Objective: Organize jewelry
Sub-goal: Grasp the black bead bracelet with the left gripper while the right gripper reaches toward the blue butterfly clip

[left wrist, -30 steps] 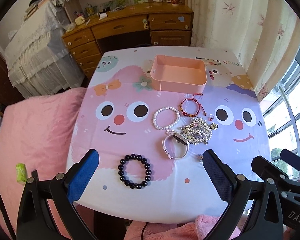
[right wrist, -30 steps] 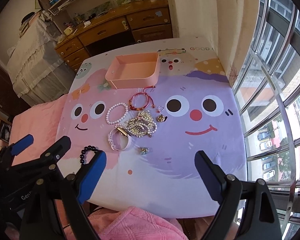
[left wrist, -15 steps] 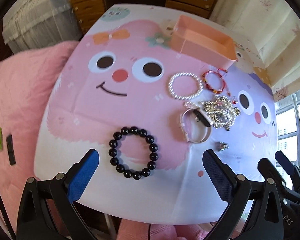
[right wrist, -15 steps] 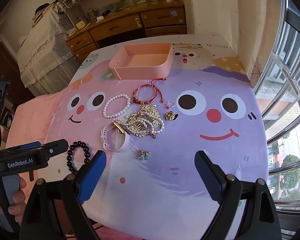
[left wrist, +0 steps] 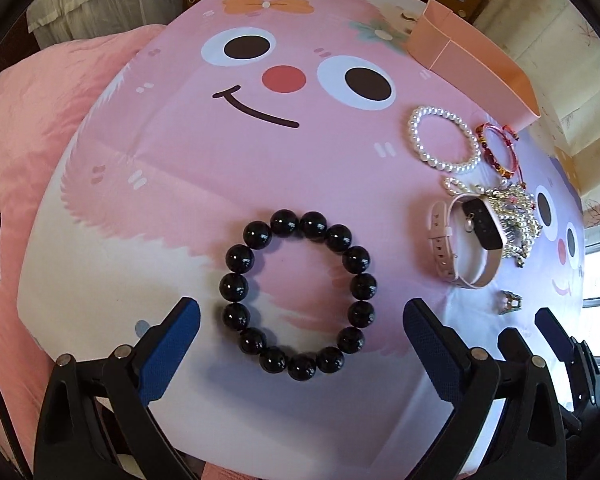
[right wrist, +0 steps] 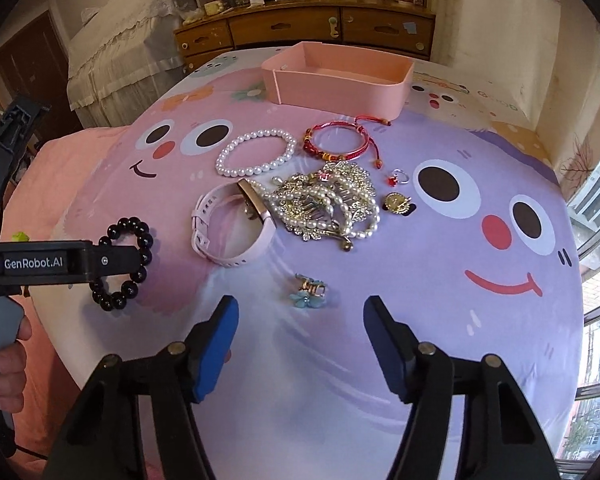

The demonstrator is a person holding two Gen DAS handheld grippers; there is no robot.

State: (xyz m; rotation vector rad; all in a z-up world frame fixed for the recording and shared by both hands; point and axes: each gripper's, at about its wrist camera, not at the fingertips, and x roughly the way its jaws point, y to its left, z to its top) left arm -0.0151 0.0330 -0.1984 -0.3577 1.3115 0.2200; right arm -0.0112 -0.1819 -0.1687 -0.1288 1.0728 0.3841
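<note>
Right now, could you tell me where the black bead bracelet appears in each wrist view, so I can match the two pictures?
Left wrist view: the black bead bracelet lies low in the middle, between the open fingers of the left gripper.
Right wrist view: it lies at the left edge, partly behind the left gripper's arm.
Shared landmark: the pink watch, lying to the bracelet's right.

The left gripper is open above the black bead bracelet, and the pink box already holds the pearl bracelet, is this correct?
Not quite. The pearl bracelet lies on the table, in front of the pink box, as the right wrist view shows. The left gripper is indeed open above the black bead bracelet.
</note>
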